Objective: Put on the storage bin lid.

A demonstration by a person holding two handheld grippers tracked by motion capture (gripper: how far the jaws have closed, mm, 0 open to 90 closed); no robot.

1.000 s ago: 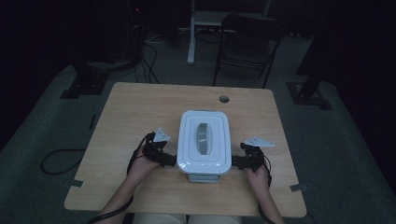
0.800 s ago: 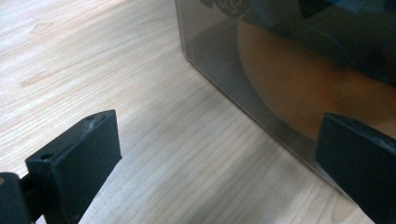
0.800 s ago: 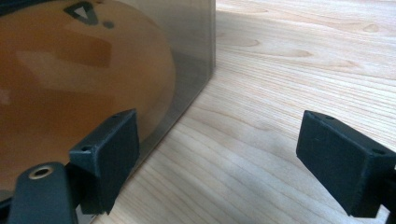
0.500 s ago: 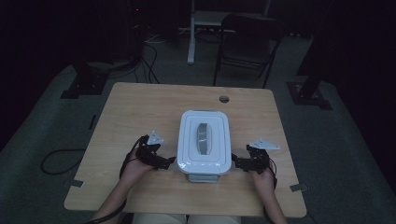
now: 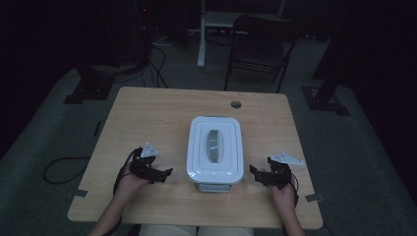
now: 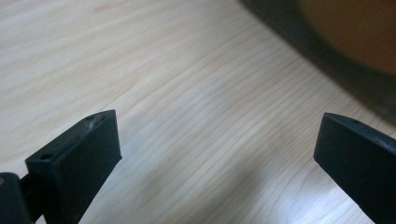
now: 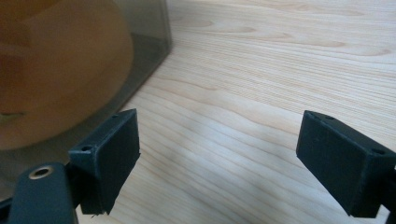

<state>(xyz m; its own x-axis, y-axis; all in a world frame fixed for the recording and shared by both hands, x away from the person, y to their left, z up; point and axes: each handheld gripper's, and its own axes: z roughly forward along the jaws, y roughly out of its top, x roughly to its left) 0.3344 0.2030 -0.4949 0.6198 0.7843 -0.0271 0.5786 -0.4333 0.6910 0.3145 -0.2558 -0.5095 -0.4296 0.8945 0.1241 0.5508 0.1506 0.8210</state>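
Box (image 5: 215, 150) sits mid-table (image 5: 147, 118), long axis running away from the person, directly between the left gripper (image 5: 164, 174) and right gripper (image 5: 254, 173), both with jaws spread wide, empty, about equally near its sides.

The table (image 5: 157, 123) was pale wood-grain laminate with a smooth, matt finish. The container (image 5: 215, 183) had a glossy white plastic lid (image 5: 196, 147) over translucent walls. Both grippers' jaws were matt black plastic.
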